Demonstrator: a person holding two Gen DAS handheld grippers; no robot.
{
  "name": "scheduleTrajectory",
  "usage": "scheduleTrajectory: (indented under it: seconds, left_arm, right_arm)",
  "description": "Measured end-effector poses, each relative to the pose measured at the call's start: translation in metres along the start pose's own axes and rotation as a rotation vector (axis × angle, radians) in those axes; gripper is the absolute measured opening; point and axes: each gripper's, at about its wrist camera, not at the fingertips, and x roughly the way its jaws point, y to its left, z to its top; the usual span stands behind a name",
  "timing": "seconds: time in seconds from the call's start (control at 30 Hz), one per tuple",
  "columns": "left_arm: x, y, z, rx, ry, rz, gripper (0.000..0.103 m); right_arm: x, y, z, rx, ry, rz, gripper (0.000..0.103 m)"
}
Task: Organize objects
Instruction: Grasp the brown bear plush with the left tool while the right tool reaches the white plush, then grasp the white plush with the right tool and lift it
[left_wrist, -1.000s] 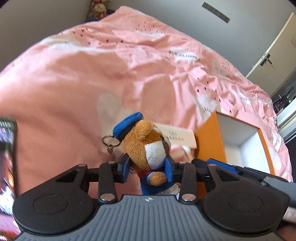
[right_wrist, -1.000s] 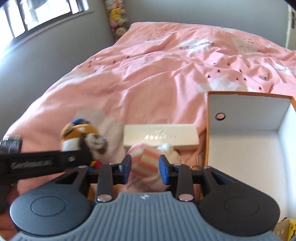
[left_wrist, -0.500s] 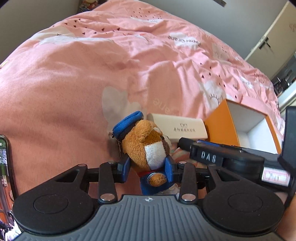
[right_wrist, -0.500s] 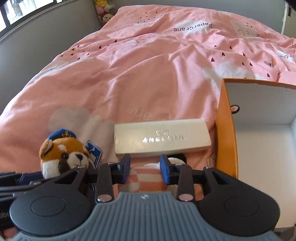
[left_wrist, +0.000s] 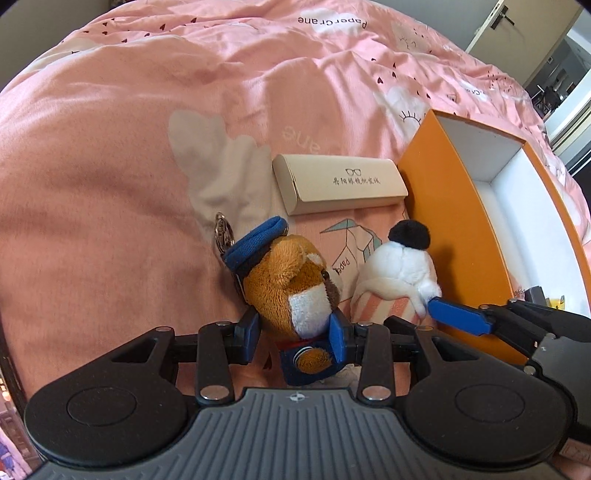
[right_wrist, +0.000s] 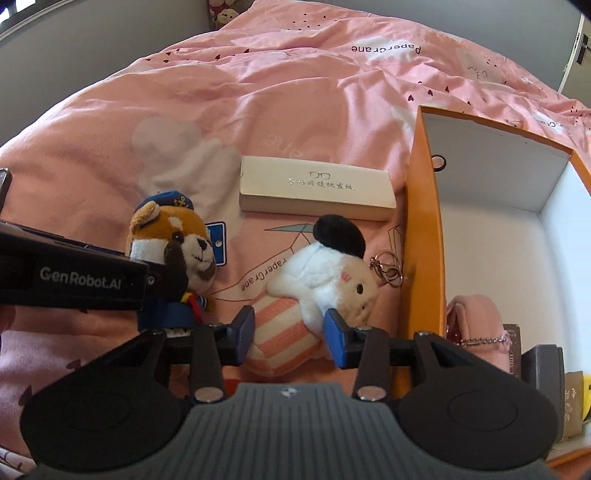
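My left gripper (left_wrist: 295, 338) is shut on a brown plush fox (left_wrist: 291, 280) with a blue cap and keyring, held just above the pink bedspread; the fox also shows in the right wrist view (right_wrist: 173, 254). My right gripper (right_wrist: 290, 338) is shut on a white plush (right_wrist: 325, 284) with a black beret and pink-striped body, which also shows in the left wrist view (left_wrist: 399, 273). A beige glasses case (left_wrist: 340, 188) lies on the bed beyond both toys. An open orange box (right_wrist: 424, 229) with white inside stands to the right.
The pink bedspread (left_wrist: 147, 110) fills the view. In the box's near end lie a pink pouch (right_wrist: 476, 325) and small dark and yellow items (right_wrist: 546, 373). A door (left_wrist: 524, 33) is at the far right. Plush toys (right_wrist: 225, 11) sit at the bed's far end.
Both grippers have drawn back and tilted down with their toys. The white plush has come out into view between the fox and the orange box, and the glasses case now lies farther off.
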Motion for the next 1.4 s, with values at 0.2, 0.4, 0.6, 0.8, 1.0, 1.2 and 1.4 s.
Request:
scheduleTrajectory:
  seconds: [0.2,0.4,0.6,0.8,1.0,1.2,1.4]
  left_arm:
    - [0.009,0.006,-0.002,-0.03,0.009,-0.006,0.043]
    - [-0.006,0.018,0.001,-0.085,-0.057,-0.001,0.043]
    - [-0.005,0.019,0.008,-0.069,-0.08,0.05,0.043]
    - [-0.002,0.017,0.006,-0.04,-0.08,0.074,0.043]
    - [0.001,0.015,0.004,-0.007,-0.066,0.097,0.043]
    - [0.0,0.016,0.003,-0.001,-0.061,0.089,0.044]
    - [0.0,0.01,0.001,0.034,-0.056,0.109,0.044]
  right_arm:
    - [-0.004,0.009,0.007,-0.043,-0.063,-0.08,0.067]
    - [0.003,0.002,0.019,0.059,-0.053,-0.014,0.067]
    - [0.012,-0.005,0.032,0.194,-0.049,-0.064,0.074]
    - [0.032,0.015,0.035,0.075,-0.005,-0.187,0.077]
    - [0.04,0.02,0.035,-0.007,0.022,-0.228,0.081]
    - [0.045,0.028,0.029,-0.105,0.042,-0.214,0.092]
    - [0.047,0.039,0.019,-0.168,0.083,-0.155,0.083]
